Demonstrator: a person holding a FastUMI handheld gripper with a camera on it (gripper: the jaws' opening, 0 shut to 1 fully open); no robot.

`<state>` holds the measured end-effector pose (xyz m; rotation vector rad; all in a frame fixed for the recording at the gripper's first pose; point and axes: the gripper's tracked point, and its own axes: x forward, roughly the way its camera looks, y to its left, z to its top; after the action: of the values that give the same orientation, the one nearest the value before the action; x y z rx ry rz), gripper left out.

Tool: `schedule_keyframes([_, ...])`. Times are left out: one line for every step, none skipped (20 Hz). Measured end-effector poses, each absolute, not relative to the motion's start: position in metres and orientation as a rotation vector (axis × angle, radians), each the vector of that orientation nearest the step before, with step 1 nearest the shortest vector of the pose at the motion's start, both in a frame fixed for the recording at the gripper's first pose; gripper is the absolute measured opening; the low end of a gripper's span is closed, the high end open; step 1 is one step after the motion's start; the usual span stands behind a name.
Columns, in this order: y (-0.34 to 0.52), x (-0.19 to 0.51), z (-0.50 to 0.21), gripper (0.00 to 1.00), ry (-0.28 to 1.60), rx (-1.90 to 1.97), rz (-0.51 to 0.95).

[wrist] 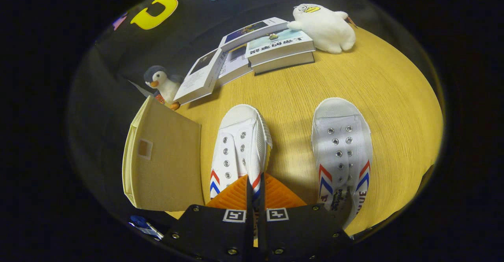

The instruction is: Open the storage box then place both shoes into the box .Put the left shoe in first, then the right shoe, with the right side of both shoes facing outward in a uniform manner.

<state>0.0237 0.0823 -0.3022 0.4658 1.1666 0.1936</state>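
gripper [256,193]: fingers pinched nearly closed on the side wall of the left shoe [238,148]
right shoe [341,152]: flat on wooden table [393,108], beside gripped shoe, apart
storage box [163,163]: beige, on the other side of the held shoe
beyond: books [256,51], penguin plush [163,85], white plush [325,26]

White shoes [341,152] with red and blue chevron stripes, beige storage box [163,163], yellow wood-grain table [378,93], white plush [325,26] far right, grey-white penguin [162,84] far left.
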Motion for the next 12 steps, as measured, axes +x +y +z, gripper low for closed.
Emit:
schedule_keyframes([0.085, 0.025, -0.293, 0.05, 1.158, 0.468, 0.200])
schedule_keyframes([0.088, 0.026, -0.285, 0.05, 1.149, 0.468, 0.209])
schedule_keyframes([0.091, 0.028, -0.276, 0.05, 1.141, 0.469, 0.216])
schedule_keyframes([0.095, 0.030, -0.266, 0.05, 1.130, 0.470, 0.223])
schedule_keyframes([0.099, 0.033, -0.256, 0.05, 1.119, 0.470, 0.231])
schedule_keyframes([0.103, 0.035, -0.245, 0.05, 1.108, 0.474, 0.237])
schedule_keyframes([0.108, 0.037, -0.235, 0.05, 1.096, 0.477, 0.242])
schedule_keyframes([0.111, 0.039, -0.227, 0.05, 1.088, 0.478, 0.243])
schedule_keyframes([0.115, 0.042, -0.218, 0.05, 1.081, 0.478, 0.244])
schedule_keyframes([0.119, 0.044, -0.209, 0.05, 1.074, 0.480, 0.245])
schedule_keyframes([0.124, 0.048, -0.201, 0.05, 1.066, 0.483, 0.247])
schedule_keyframes([0.130, 0.050, -0.193, 0.05, 1.056, 0.489, 0.252])
